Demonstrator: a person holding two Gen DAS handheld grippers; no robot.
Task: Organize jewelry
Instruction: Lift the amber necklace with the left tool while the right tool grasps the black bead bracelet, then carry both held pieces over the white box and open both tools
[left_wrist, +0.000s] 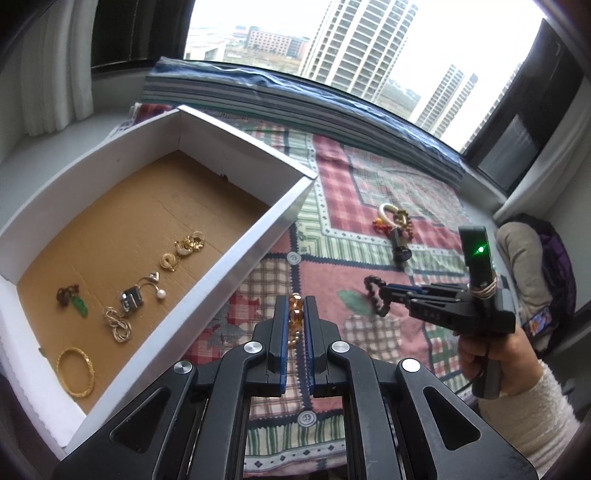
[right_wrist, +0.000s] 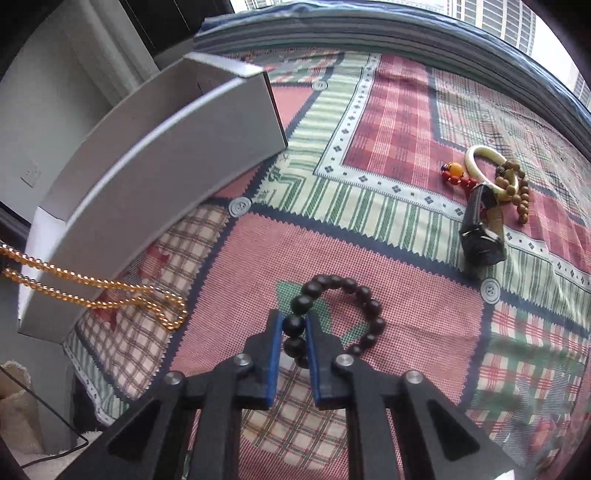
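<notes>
Left tool (left_wrist: 296, 314) nearly closed, right tool (right_wrist: 294, 330) likewise — both gripping

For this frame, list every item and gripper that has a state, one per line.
left gripper: shut on amber bead strand, strand trailing onto the quilt.
right gripper: shut on dark bead bracelet, rest of loop lying on the quilt.
white box: open, no lid, several pieces laid inside.
gold bangle: lying flat in the box.
cream ring: on the quilt, not yet boxed.
</notes>
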